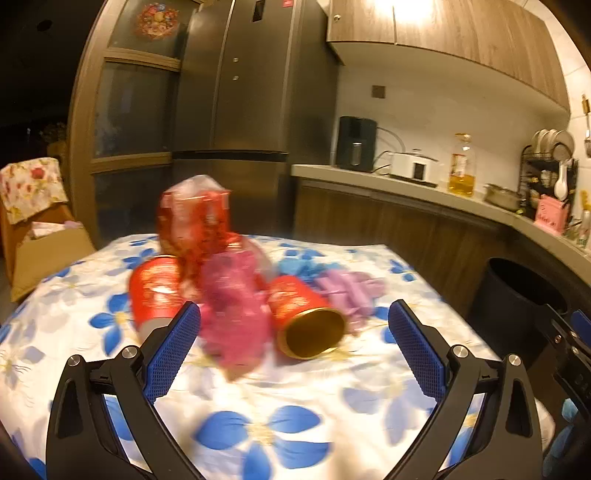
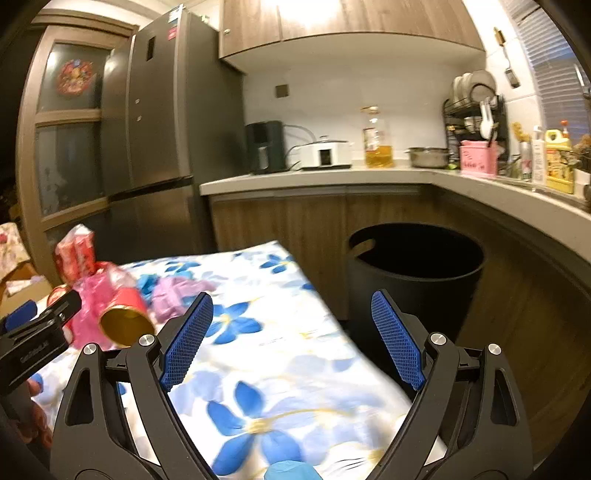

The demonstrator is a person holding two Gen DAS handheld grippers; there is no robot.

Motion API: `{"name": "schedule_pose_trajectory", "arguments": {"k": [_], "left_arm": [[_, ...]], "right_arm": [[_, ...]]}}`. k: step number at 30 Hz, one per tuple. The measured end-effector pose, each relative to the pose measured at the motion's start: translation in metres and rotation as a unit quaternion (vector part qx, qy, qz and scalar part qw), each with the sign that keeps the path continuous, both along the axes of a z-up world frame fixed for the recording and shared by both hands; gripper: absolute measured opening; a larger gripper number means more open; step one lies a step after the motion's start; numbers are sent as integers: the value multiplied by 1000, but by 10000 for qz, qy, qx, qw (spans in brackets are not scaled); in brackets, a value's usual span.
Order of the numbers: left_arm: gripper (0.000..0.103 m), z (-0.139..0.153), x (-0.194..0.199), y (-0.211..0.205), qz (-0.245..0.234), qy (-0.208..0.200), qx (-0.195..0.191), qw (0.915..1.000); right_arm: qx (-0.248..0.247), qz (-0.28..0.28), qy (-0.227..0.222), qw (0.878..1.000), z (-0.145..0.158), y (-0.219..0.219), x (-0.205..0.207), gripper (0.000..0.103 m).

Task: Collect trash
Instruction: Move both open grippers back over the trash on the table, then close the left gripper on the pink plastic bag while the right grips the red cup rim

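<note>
Lying just ahead of the open, empty left tongs [image 1: 293,325]: red can [image 1: 306,317], pink wrapper [image 1: 236,314] on tabletop [image 1: 258,406]. Right tongs [image 2: 291,332] open, empty, tilted down near black bin [image 2: 417,273].

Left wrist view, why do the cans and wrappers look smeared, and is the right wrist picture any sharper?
Left wrist view: motion blur smears the trash pile and the floral tablecloth, though the left gripper itself stays crisp; ceiling light glare blows out the top. Right wrist view: the right gripper and counter are sharper, the tablecloth is softly blurred, and fisheye bends the counter edge.
</note>
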State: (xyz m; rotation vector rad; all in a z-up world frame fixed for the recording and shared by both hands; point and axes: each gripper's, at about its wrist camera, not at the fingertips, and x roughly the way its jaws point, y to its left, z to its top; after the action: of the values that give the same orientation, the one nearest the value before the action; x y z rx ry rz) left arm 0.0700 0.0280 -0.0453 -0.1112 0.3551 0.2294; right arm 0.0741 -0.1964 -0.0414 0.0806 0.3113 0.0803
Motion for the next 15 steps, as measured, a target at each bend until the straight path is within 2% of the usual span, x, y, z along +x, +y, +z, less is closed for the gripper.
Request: {"name": "schedule_pose_trajectory", "arguments": {"k": [8,14,15], "left_arm": [[97,-2,5,30,202,-26,-59,9998],[88,-4,19,27,2,22,48,10000],[82,-5,22,26,-40,36,56,10000]], "right_arm": [[-87,400,75,9991,-9,37,2,86],[-121,514,115,9985,-13,53,7,86],[-122,522,123,9985,-14,54,7,86]]}}
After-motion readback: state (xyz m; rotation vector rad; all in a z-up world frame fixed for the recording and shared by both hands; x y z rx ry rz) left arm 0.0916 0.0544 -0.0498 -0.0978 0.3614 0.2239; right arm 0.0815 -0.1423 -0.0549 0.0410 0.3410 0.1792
